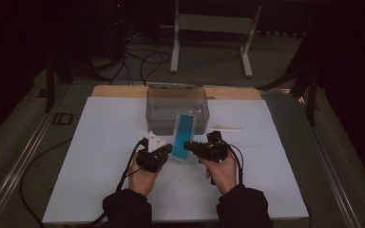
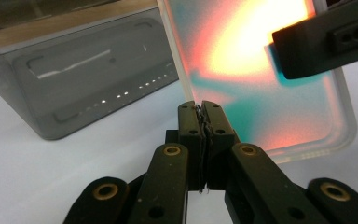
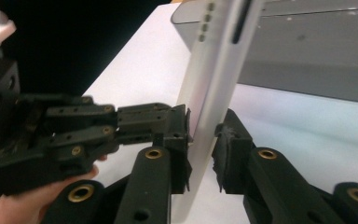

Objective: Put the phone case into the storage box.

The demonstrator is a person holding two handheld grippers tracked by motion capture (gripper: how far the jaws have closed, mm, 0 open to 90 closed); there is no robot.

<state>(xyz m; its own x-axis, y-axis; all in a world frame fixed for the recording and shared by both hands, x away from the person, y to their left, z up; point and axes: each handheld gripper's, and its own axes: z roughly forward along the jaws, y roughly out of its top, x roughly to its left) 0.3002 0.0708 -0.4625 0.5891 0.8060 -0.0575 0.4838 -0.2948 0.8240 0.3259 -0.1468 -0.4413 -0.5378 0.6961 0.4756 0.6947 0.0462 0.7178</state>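
The phone case (image 1: 183,137), clear with a teal inner face, stands tilted above the white tabletop (image 1: 100,142), just before the grey plastic bin (image 1: 177,107). The left gripper (image 1: 168,150) pinches its left edge with jaws pressed together, while the right gripper (image 1: 188,144) clamps its right edge, one jaw on each face.

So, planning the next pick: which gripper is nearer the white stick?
Right. Right gripper sits below-left of the white stick; left gripper is farther left, past the case.
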